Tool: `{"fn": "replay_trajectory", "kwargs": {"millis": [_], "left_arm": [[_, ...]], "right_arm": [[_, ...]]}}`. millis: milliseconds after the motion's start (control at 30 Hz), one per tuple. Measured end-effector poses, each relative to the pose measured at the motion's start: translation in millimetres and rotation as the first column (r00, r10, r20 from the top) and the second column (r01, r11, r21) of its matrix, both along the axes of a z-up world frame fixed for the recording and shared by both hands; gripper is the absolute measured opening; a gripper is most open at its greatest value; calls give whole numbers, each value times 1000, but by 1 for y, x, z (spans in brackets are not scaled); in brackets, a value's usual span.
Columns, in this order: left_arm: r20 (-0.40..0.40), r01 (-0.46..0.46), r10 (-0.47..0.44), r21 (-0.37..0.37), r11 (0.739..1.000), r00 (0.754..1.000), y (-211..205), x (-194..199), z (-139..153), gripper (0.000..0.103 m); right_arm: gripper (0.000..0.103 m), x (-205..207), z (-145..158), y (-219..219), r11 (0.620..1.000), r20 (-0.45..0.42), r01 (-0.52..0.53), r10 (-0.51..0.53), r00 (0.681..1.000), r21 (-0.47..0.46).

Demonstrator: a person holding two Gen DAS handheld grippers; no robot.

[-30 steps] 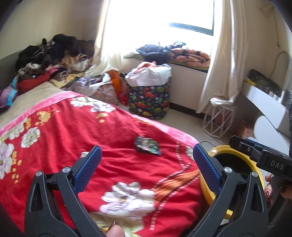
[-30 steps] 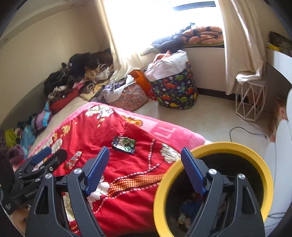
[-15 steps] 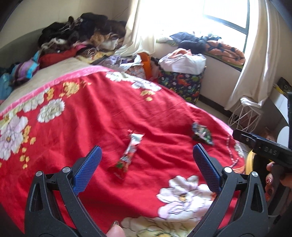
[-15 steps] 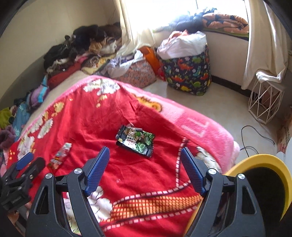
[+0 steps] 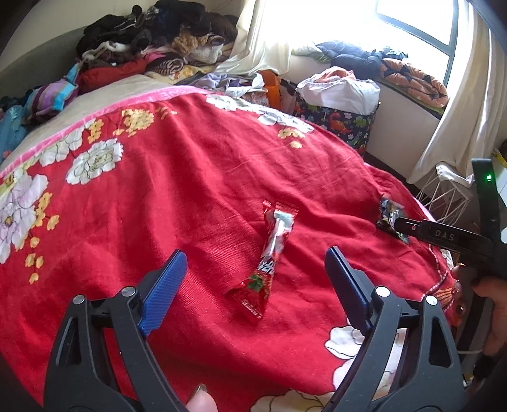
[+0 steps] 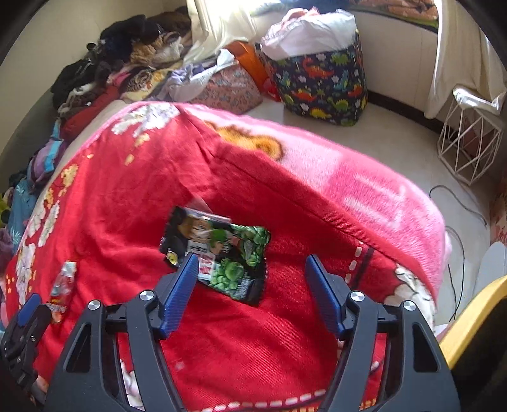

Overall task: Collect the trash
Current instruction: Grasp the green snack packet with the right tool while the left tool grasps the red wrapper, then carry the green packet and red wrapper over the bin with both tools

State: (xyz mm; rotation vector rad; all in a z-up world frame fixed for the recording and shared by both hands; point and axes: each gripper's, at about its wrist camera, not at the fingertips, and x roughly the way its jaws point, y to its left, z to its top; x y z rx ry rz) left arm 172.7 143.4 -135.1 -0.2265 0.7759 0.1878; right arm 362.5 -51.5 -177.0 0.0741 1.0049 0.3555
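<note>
Sunlit window (image 5: 412,22), cream curtains (image 5: 469,104), pale floor (image 6: 389,142), cluttered bed (image 5: 177,164).

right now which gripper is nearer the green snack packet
Right. The right gripper hovers open right at the green snack packet, one fingertip overlapping its edge. The left gripper is open farther along the red blanket, lined up with the red candy wrapper instead.
</note>
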Motion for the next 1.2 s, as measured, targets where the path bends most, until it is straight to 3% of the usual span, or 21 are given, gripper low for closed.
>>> {"fn": "replay_trajectory", "kwargs": {"millis": [167,267,333,600,733,967,1200], "left_arm": [[-29,-12,12,-14,1000,1000,4,4,-12,73],[-44,-19,18,-12,1000,999,5,7,-18,67],[-48,-24,24,-7,1000,999,4,6,-20,59],[-69,-8,10,30,1000,998,-2,4,-19,23],[-69,-1,3,20,1000,998,-3,1,-14,12],[-41,43,-44,-20,999,998,-18,-8,0,10],[12,156,-155,-28,987,988,-59,-11,24,9]], "right_arm": [[65,-3,-8,5,1000,6,-27,27,1000,8],[39,-9,-7,10,997,19,-73,73,997,8],[7,-15,-5,11,994,18,-109,109,994,29],[4,-63,12,11,980,90,-187,181,979,62],[4,-83,21,2,977,102,-191,181,978,96],[4,-115,37,-26,978,127,-157,140,982,138],[4,-138,51,-60,983,157,-92,67,985,158]]}}
